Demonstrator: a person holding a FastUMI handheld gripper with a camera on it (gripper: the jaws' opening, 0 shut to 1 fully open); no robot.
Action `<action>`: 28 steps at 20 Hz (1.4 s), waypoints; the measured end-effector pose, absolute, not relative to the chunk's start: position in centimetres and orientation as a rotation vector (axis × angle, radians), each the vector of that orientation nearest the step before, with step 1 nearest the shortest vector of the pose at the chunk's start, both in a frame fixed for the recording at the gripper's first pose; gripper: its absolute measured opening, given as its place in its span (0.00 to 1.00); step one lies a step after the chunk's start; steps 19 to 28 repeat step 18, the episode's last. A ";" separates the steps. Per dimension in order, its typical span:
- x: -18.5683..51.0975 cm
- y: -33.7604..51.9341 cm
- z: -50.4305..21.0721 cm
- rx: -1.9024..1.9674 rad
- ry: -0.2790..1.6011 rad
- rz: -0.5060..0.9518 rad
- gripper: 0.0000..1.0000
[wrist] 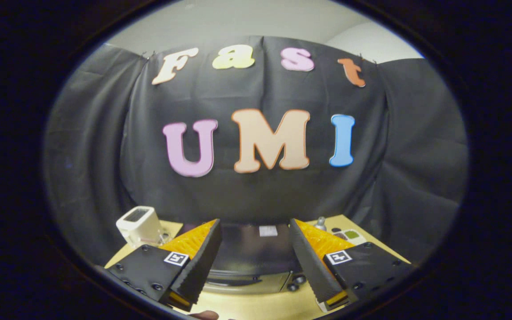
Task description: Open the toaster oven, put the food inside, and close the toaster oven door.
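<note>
The toaster oven [256, 255] is a dark box with a silver front, standing on the wooden table [256, 306] just ahead of and below my fingers. Its door looks closed, with the handle along the top of the front and two knobs [296, 283] at the right. My gripper [254, 235] hovers above it, open, with nothing between the fingers; the oven's top fills the gap. A plate with food [349, 234] lies on the table beyond the right finger, partly hidden by it.
A small white toaster [139, 225] stands on the table beyond the left finger. A small grey knob-like object [321, 223] sits near the plate. Black cloth walls close off the back and sides of the table.
</note>
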State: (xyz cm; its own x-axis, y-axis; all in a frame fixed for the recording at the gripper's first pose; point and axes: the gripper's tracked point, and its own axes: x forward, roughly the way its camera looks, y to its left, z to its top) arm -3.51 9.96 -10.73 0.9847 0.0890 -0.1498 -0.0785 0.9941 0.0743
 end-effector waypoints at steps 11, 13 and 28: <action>-2.0 -5.4 -7.8 0.121 0.016 -0.141 0.96; -2.2 -7.9 -8.8 0.131 0.019 -0.190 0.96; -2.5 -13.4 -11.5 0.212 -0.022 -0.264 0.96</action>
